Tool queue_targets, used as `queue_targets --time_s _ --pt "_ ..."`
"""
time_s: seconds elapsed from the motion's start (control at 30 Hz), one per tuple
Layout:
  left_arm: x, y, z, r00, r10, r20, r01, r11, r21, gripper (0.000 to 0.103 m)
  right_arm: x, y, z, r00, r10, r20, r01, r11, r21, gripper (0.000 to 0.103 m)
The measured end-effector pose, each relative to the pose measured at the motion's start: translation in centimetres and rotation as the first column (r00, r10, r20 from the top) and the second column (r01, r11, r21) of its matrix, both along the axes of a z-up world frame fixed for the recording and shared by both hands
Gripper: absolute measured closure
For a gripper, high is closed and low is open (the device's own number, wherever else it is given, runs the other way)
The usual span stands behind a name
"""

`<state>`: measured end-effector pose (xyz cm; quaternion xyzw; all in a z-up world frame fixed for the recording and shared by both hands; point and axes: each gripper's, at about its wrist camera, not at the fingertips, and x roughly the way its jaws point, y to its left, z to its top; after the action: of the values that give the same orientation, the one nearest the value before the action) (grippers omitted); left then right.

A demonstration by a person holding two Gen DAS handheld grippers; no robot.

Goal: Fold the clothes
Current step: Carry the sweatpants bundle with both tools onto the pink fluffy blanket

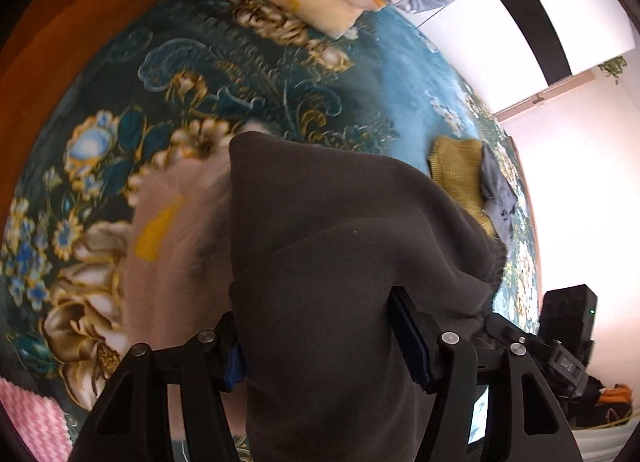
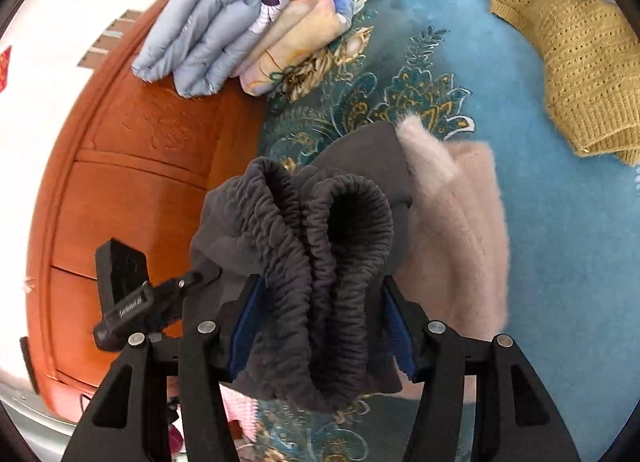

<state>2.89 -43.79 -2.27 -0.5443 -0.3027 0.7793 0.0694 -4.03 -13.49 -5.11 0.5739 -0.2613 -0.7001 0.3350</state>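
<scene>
A dark grey garment (image 1: 340, 246) hangs bunched between both grippers, above the bed. My left gripper (image 1: 320, 346) is shut on a thick fold of its cloth, which covers the gap between the blue pads (image 1: 412, 346). My right gripper (image 2: 322, 322) is shut on the same dark grey garment (image 2: 304, 246), at its gathered elastic waistband, which bulges up between the pads (image 2: 394, 322). A fuzzy pink sweater (image 1: 176, 246) with a yellow patch lies on the bed right under the garment. That pink sweater (image 2: 460, 230) shows to the right of the waistband.
The bed has a teal floral cover (image 1: 248, 74) (image 2: 540, 246). A mustard knit sweater (image 2: 572, 74) and a grey garment (image 1: 498, 190) lie further off. Folded quilts (image 2: 224, 22) sit by the orange wooden headboard (image 2: 132, 190). A pink zigzag cloth (image 1: 28, 422) lies at the near edge.
</scene>
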Motion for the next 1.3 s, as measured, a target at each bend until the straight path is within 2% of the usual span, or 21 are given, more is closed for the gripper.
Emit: queue_targets --time_s 0.1,0.23,0.3,0.4,0.53,0.6,0.63,0.7,0.83,0.97,1.07,1.2,1.3 --pt "0.4 -0.3 0.3 1.0 0.012 -0.009 -0.012 1.0 -0.014 0.031 0.0 0.3 0.3 1.0 0.019 -0.019 -0.019 1.0 0.02 0.043" --pt "0.8 -0.9 1.1 0.999 0.035 -0.011 -0.036 0.998 -0.05 0.029 -0.3 1.8 1.6 0.998 0.029 -0.061 -0.026 0.999 0.044 0.043" --pt "1.4 -1.2 2.7 0.998 0.05 -0.044 -0.055 0.989 -0.138 0.029 -0.7 2.3 2.7 0.994 0.026 -0.108 -0.017 0.996 0.087 0.043" --pt "2.2 0.2 5.8 0.992 0.01 -0.126 -0.044 0.963 -0.267 0.029 -1.0 1.4 5.2 0.977 0.064 -0.203 -0.035 0.989 0.142 0.043" --pt "2.9 3.5 7.0 0.976 -0.111 -0.185 0.059 0.962 -0.267 0.029 0.2 -2.6 8.0 0.932 0.176 -0.317 -0.127 0.977 0.169 0.043" --pt "2.8 5.0 6.2 0.971 -0.164 -0.174 0.108 0.95 -0.293 0.029 1.1 -4.9 8.5 0.899 0.251 -0.359 -0.192 0.962 0.193 0.043" --pt "2.6 5.2 5.2 0.974 -0.162 -0.157 0.11 0.949 -0.295 0.029 1.6 -6.0 8.4 0.882 0.289 -0.372 -0.223 0.952 0.209 0.043" --pt "2.2 5.3 3.2 0.981 -0.154 -0.121 0.112 0.949 -0.296 0.028 1.7 -7.4 7.3 0.871 0.332 -0.361 -0.246 0.932 0.265 0.043" --pt "1.5 5.1 0.4 0.986 -0.134 -0.098 0.106 0.963 -0.248 0.029 0.2 -8.7 3.4 0.906 0.333 -0.261 -0.231 0.906 0.354 0.043" --pt "1.1 5.6 0.0 0.985 -0.142 -0.097 0.11 0.955 -0.276 0.028 -0.3 -8.6 2.1 0.921 0.307 -0.24 -0.207 0.908 0.366 0.043" --pt "1.7 5.6 1.1 0.988 -0.119 -0.103 0.087 0.958 -0.274 0.028 -0.4 -7.8 3.3 0.927 0.29 -0.238 -0.205 0.923 0.327 0.043" --pt "4.5 6.6 3.6 0.978 -0.116 -0.173 0.051 0.938 -0.342 0.028 2.5 -6.0 5.7 0.892 0.29 -0.346 -0.191 0.937 0.292 0.043" --pt "6.2 7.3 4.0 0.975 -0.108 -0.195 0.033 0.935 -0.353 0.028 4.6 -5.0 6.2 0.868 0.298 -0.397 -0.193 0.94 0.282 0.043"
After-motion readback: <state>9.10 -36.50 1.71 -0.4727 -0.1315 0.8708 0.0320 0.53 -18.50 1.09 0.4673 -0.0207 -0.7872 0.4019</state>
